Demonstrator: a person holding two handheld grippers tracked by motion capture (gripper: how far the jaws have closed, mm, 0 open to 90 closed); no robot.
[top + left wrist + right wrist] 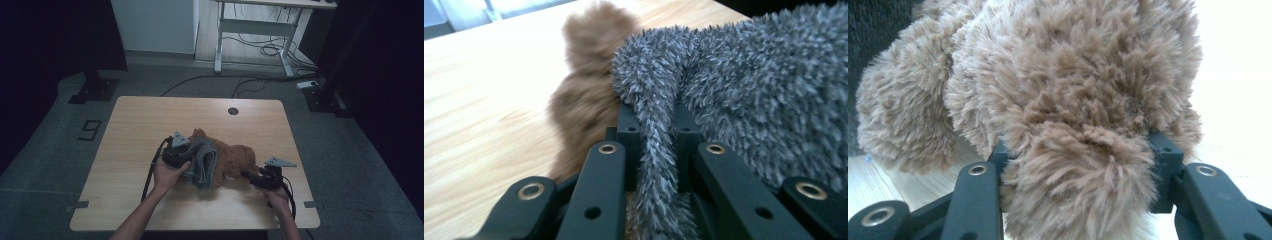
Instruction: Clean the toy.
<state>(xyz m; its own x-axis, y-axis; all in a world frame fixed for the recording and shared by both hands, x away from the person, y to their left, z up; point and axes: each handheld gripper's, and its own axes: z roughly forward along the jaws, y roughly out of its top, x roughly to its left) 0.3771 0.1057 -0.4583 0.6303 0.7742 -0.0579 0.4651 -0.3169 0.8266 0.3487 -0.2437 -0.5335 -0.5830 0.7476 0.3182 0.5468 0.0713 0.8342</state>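
Observation:
A brown plush toy lies in the middle of the wooden table, and a grey fluffy cloth is draped over its left part. My left gripper is at the cloth's left side. In the left gripper view it is shut on a raised fold of the grey cloth, with brown plush behind. My right gripper reaches in from the right. In the right gripper view its jaws are shut on a tuft-like limb of the brown plush.
A round cable hole sits near the table's far edge. Bare wood surrounds the toy on all sides. Beyond the table are a white desk frame and loose cables on the floor.

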